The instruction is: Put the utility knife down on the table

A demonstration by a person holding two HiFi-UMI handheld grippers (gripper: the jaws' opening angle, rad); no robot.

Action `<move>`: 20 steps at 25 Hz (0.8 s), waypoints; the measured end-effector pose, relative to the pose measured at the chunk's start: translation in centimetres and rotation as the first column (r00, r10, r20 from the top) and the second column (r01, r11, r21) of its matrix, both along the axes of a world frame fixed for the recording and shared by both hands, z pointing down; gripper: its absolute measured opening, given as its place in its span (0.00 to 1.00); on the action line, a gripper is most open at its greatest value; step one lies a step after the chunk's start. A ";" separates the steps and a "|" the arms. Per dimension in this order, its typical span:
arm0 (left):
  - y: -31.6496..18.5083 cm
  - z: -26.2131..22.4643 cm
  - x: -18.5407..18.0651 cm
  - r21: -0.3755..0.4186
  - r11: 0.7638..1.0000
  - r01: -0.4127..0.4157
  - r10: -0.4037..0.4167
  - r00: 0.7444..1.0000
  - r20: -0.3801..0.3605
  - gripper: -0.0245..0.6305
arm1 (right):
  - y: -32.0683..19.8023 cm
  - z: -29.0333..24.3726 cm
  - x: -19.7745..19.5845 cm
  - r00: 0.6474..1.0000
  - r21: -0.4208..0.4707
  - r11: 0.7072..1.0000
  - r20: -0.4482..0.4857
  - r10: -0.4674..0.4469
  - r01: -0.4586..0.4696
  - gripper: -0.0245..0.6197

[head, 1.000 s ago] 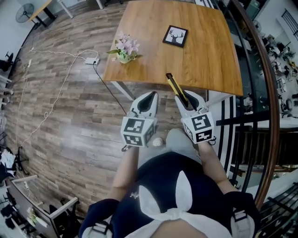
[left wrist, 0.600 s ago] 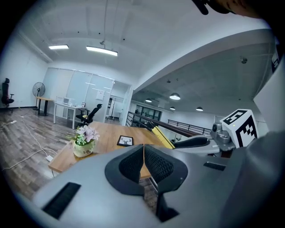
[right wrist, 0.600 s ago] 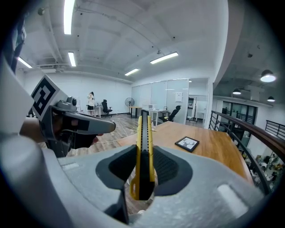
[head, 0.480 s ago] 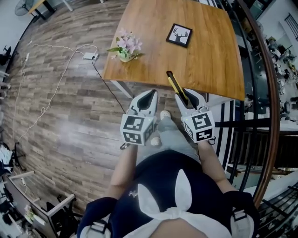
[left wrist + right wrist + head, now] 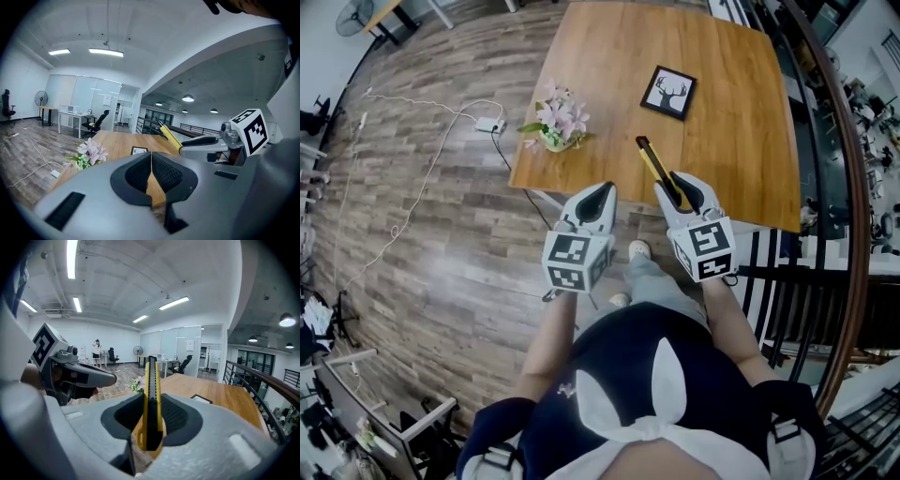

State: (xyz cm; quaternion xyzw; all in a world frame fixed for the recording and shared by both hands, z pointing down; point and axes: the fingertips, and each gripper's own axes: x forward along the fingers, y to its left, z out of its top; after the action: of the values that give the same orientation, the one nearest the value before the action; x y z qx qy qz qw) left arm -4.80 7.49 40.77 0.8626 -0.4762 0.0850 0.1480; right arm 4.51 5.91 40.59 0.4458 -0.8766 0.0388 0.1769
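The utility knife point(image 5: 653, 166) is not yet down: the right gripper point(image 5: 676, 188) clamps it over the near edge of the wooden table point(image 5: 731, 112), and the left gripper point(image 5: 601, 193) is closed on nothing

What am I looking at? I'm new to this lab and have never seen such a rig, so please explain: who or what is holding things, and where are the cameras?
There is no robot here: a person holds a two-jaw gripper in each hand. One picture comes from a camera on the person's head, looking steeply down. The other two come from cameras riding on each gripper, looking along its jaws. The right gripper is clamped on a yellow utility knife, which points towards the wooden table. The left gripper is closed and empty. On the table are a small bunch of pink flowers and a framed deer picture.
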 end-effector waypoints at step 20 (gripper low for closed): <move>-8.0 0.7 2.4 -0.024 0.999 0.026 -0.025 0.999 0.048 0.07 | -9.5 -0.8 2.1 0.998 0.026 0.999 0.036 -0.049 0.048 0.22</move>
State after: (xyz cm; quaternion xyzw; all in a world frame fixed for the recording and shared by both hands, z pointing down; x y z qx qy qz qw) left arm -2.44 -0.49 41.45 0.8522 -0.4896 0.1095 0.1486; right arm 6.58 -3.56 39.82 0.4259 -0.8906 0.0314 0.1562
